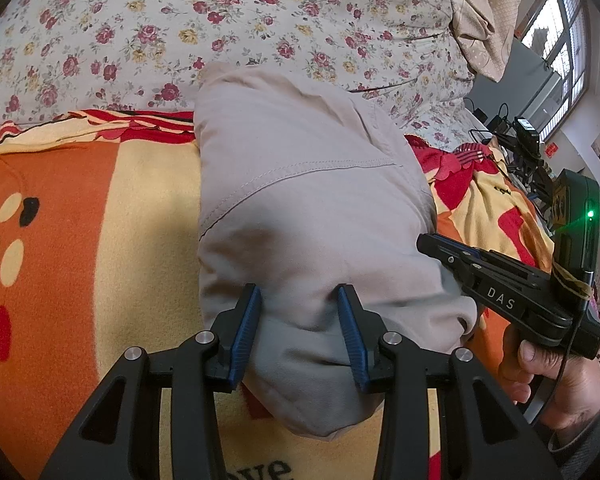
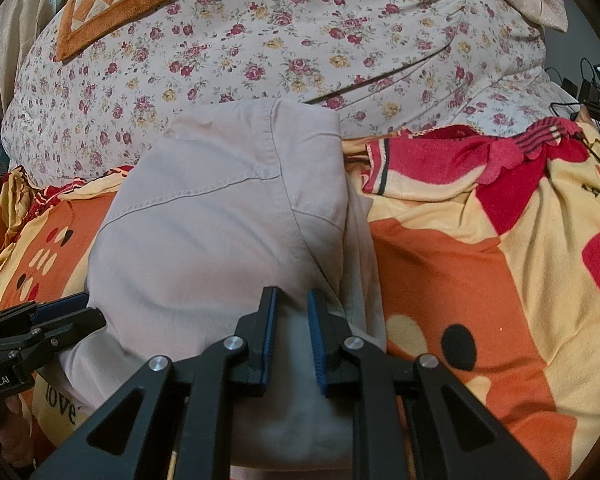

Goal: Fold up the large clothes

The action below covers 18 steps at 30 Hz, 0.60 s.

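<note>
Left wrist view. The left gripper (image 1: 299,332) points down at a folded beige garment (image 1: 300,184) that lies on an orange, yellow and red blanket (image 1: 100,220). Its blue pads (image 1: 244,336) stand apart with a raised fold of the near edge of the garment between them; whether they press the cloth cannot be told from this view. At the right, the right gripper (image 1: 452,250), held in a hand (image 1: 548,376), reaches the right edge of the garment, its jaws nearly closed. A floral quilt (image 1: 180,20) lies beyond the blanket, and a window (image 1: 560,28) shows at upper right.

Right wrist view. The right gripper (image 2: 292,336) has its blue pads (image 2: 268,340) narrowly apart and closed on a bunched fold of the beige garment (image 2: 220,220) at its near right edge. The garment lies in the centre of the blanket (image 2: 480,280), its far end touching the floral quilt (image 2: 260,40). The left gripper (image 2: 60,316) enters from the left at the near left edge of the garment. An orange checked cushion (image 2: 120,4) rests on the quilt at upper left.
</note>
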Each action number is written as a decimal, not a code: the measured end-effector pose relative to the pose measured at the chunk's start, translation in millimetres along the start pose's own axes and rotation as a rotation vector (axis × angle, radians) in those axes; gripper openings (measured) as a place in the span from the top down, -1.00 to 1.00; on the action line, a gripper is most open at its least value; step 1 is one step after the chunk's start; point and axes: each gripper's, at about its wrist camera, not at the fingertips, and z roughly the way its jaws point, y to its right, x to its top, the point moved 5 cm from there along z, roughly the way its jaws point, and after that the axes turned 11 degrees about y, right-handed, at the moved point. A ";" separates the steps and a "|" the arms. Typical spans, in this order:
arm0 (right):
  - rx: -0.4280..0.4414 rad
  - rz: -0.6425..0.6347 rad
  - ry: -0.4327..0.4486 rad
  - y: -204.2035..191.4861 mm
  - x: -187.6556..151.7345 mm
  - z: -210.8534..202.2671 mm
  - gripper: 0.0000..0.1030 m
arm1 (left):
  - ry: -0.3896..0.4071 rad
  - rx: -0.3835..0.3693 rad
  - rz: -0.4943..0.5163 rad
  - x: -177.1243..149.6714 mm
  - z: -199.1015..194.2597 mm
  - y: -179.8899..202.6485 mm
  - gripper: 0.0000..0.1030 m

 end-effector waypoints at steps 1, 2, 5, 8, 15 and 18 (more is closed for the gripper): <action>0.000 0.000 0.000 -0.1 -0.1 0.0 0.69 | 0.000 0.000 -0.001 0.0 0.1 0.2 0.45; 0.000 -0.001 0.000 -0.2 -0.2 -0.1 0.69 | 0.000 0.000 -0.001 0.0 0.1 0.3 0.45; 0.000 0.000 0.000 0.0 -0.2 -0.1 0.69 | 0.000 0.001 -0.001 -0.1 0.3 0.4 0.44; 0.000 0.000 0.000 0.3 -0.2 0.0 0.69 | -0.001 0.002 -0.002 0.1 -0.1 -0.3 0.42; -0.002 -0.001 -0.002 0.0 0.0 0.1 0.69 | 0.000 0.003 -0.002 0.1 0.1 -0.1 0.40; -0.007 -0.011 0.001 -0.9 0.2 0.1 0.69 | 0.005 0.003 0.000 0.4 0.3 -1.4 0.39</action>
